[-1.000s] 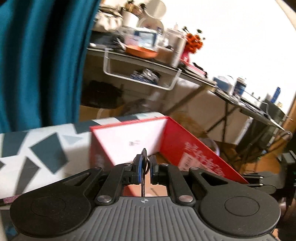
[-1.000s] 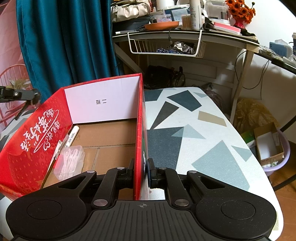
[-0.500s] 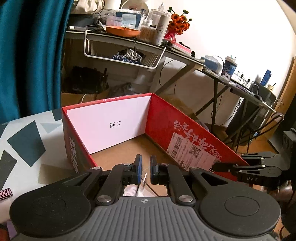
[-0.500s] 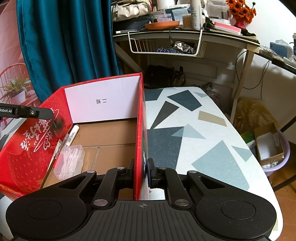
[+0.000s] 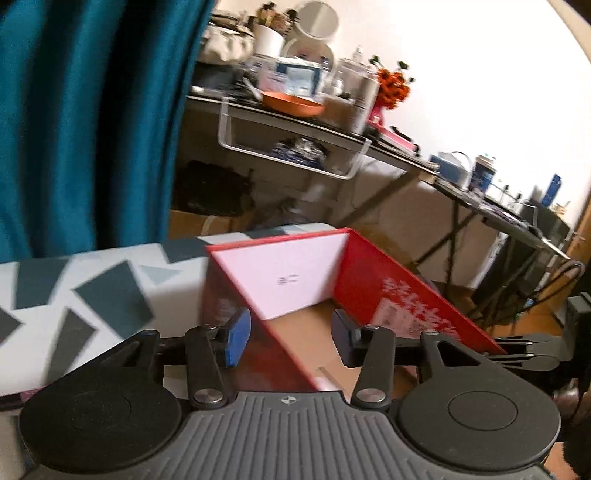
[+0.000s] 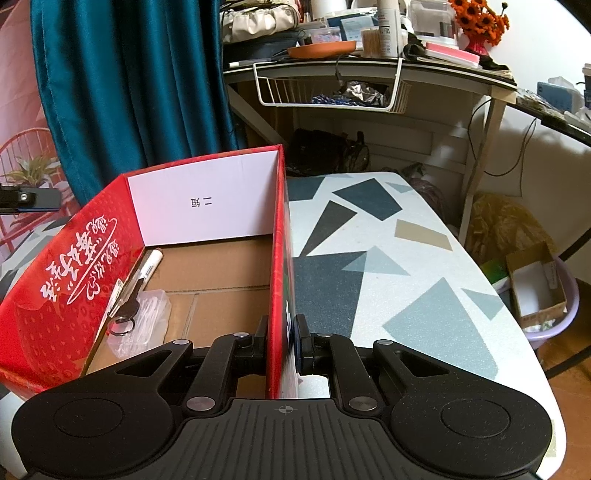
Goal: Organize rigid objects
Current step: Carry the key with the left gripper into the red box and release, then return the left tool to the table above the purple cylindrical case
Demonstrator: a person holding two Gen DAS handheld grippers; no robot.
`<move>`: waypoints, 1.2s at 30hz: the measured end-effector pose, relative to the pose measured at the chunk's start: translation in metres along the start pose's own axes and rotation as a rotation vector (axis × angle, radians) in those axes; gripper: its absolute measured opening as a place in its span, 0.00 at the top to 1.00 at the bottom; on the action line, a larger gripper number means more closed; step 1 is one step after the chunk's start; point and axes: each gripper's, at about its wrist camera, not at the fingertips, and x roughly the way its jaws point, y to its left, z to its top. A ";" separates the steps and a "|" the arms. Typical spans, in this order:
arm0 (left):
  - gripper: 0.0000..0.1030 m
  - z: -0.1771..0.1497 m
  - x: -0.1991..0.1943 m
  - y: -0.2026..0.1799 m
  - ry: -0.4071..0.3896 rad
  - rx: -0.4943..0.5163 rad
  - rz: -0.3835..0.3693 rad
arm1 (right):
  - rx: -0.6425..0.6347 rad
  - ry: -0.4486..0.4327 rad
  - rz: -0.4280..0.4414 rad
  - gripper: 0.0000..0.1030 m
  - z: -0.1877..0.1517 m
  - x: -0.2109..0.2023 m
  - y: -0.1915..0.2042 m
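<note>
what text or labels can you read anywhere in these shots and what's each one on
"二短", printed upside down: white end panel inside the red box.
White brush-script Chinese on the box's left inner wall: stylised and inverted, not readable.
White print and label on the box's other long wall: blurred.
Pen in the box: print too small.
Desk bottles and cartons: too small.

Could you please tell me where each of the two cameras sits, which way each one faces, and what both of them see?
Left wrist: rides on the left gripper, looking over the red box's left wall toward the cluttered desk; its own jaws are opening, astride that wall without touching it.
Right wrist: rides on the right gripper, looking along the box's right wall, which it clamps; a marker, key and clear case lie inside.
Shared: the box, patterned table, teal curtain, orange flowers.
</note>
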 end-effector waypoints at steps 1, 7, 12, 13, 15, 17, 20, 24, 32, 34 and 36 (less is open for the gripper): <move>0.49 0.000 -0.005 0.005 -0.001 0.000 0.024 | 0.000 0.000 -0.001 0.90 0.000 0.000 0.000; 0.49 -0.011 -0.029 0.043 0.027 -0.073 0.151 | 0.005 0.000 -0.003 0.90 0.000 -0.001 0.000; 0.49 -0.026 -0.048 0.075 0.043 -0.158 0.266 | 0.008 -0.003 -0.001 0.90 0.000 -0.001 -0.001; 0.49 -0.029 -0.052 0.079 0.046 -0.171 0.284 | 0.009 -0.004 -0.001 0.90 0.000 -0.001 -0.001; 0.49 -0.036 -0.056 0.085 0.059 -0.199 0.313 | 0.012 -0.005 0.000 0.90 0.000 -0.001 -0.001; 0.50 -0.045 -0.059 0.089 0.073 -0.232 0.313 | 0.013 -0.006 0.001 0.90 0.000 -0.002 -0.001; 0.50 -0.058 -0.061 0.087 0.094 -0.268 0.299 | 0.011 -0.005 0.001 0.90 0.000 -0.002 -0.001; 0.50 -0.075 -0.047 0.081 0.156 -0.242 0.342 | 0.010 -0.005 0.001 0.89 0.001 -0.002 -0.001; 0.51 -0.094 -0.034 0.083 0.234 -0.248 0.387 | 0.002 -0.004 -0.002 0.90 0.000 -0.001 0.001; 0.51 -0.100 -0.035 0.081 0.249 -0.244 0.387 | 0.008 -0.009 0.003 0.89 0.000 -0.001 0.000; 0.51 -0.105 -0.035 0.078 0.246 -0.228 0.394 | 0.012 -0.011 0.007 0.89 0.000 -0.001 -0.001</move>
